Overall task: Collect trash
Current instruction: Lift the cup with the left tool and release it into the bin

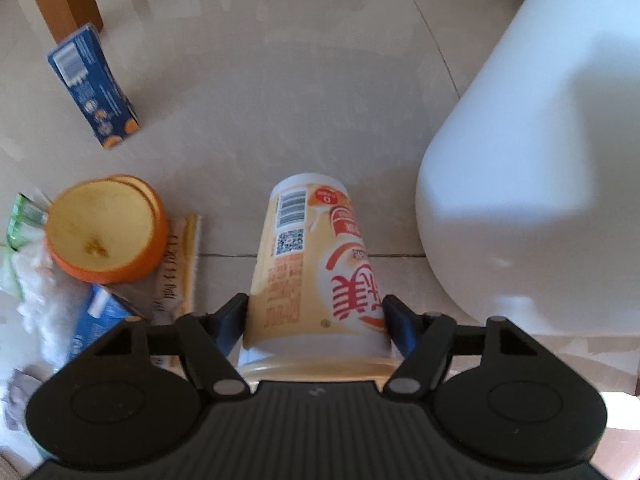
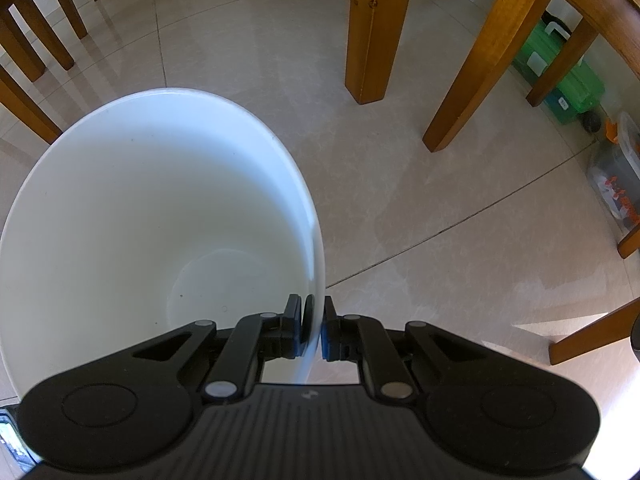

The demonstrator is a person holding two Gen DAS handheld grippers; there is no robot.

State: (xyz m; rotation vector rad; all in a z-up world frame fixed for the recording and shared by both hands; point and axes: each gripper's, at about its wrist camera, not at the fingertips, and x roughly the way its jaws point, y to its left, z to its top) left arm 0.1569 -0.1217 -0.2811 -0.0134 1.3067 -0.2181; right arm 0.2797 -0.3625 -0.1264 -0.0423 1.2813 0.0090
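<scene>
Left gripper [image 1: 316,312] clamps paper cup [image 1: 316,264]; right gripper [image 2: 312,328] pinches, seemingly, bin rim [image 2: 316,240].

1. Left gripper [image 1: 316,320] has the cup [image 1: 316,264] between its fingers, over the tile floor [image 1: 280,100].
2. Bin [image 1: 532,184] right of cup.
3. Orange peel [image 1: 106,232], wrapper [image 1: 178,268], carton [image 1: 94,324] piled left of cup; box [image 1: 94,88] beyond them.
4. Right gripper [image 2: 314,330] straddles bin rim [image 2: 316,240]; table legs [image 2: 376,28] beyond.
</scene>
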